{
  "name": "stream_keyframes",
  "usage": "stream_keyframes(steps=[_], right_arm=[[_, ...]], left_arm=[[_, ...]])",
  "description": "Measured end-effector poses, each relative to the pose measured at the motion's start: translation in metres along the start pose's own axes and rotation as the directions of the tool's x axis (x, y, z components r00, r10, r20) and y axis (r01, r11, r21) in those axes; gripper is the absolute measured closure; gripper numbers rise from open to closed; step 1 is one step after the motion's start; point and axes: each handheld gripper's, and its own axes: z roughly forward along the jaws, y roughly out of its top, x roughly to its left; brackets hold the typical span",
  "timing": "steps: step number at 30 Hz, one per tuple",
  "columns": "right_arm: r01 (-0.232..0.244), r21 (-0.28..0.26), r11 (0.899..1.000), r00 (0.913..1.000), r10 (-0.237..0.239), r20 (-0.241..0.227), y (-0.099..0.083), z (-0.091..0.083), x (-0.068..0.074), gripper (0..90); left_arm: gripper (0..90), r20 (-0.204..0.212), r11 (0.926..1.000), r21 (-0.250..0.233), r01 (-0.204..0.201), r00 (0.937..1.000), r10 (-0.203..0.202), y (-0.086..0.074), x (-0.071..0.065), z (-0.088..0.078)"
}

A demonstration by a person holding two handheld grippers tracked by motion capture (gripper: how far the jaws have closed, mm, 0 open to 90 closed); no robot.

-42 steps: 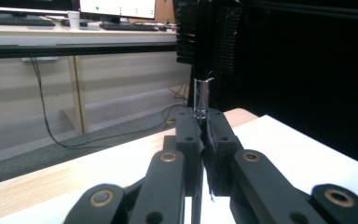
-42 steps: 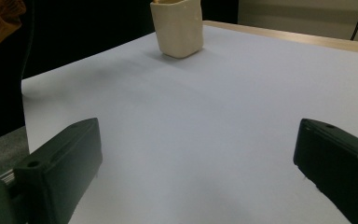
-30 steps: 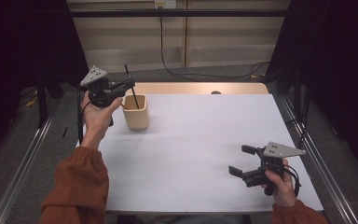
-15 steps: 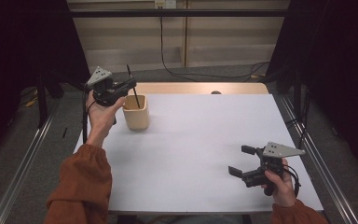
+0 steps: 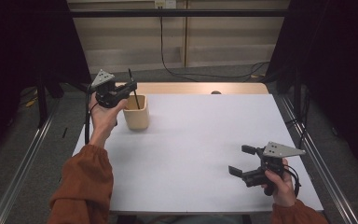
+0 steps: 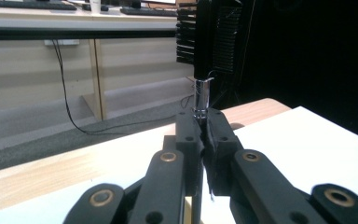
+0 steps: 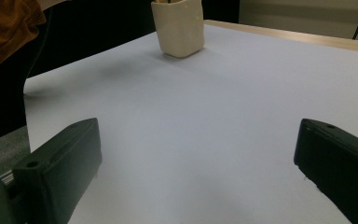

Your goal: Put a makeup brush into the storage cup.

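Observation:
A cream cup stands at the far left of the white table; the right gripper view has it at the top. My left gripper hovers just above the cup's rim, shut on a thin black stick with a silver band. The stick stands nearly upright and its lower end reaches down into the cup. In the left gripper view the jaws are pinched together on it. My right gripper rests low at the near right of the table, open, with nothing between its fingers.
A wooden strip runs along the table's far edge, with a small dark mark on it. Metal rails flank the table on both sides. A cable hangs down the back wall. The person's orange sleeve lies at the near left corner.
My left hand has sunk a little and drifted right toward the cup, carrying the stick lower into it. The right gripper has stayed where it was.

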Motion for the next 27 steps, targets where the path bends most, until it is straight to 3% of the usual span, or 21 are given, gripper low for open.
stream_keyframes(steps=[11, 14, 16, 27], right_arm=[[0.002, 0.002, 1.000, 1.0000, -0.002, -0.005, 0.000, 0.000, 0.000, 0.3], [0.001, 0.004, 1.000, 1.0000, -0.001, -0.004, 0.000, 0.001, 0.000, 0.3], [0.001, 0.004, 1.000, 1.0000, -0.001, -0.003, 0.000, 0.001, 0.000, 0.3], [0.002, 0.002, 1.000, 1.0000, -0.002, -0.006, 0.000, 0.000, 0.000, 0.3]], left_arm=[[85.8, -0.005, 0.9995, 0.033, -0.002, 1.0000, 0.003, -0.014, 0.003, 0.003], [85.8, -0.003, 0.9995, 0.026, 0.020, 0.9998, -0.020, -0.015, 0.004, 0.003], [85.8, -0.015, 0.9994, 0.036, -0.001, 0.9999, 0.002, -0.016, 0.003, 0.003], [85.7, -0.012, 0.9990, 0.044, -0.005, 0.9999, 0.006, -0.026, 0.002, 0.006]])
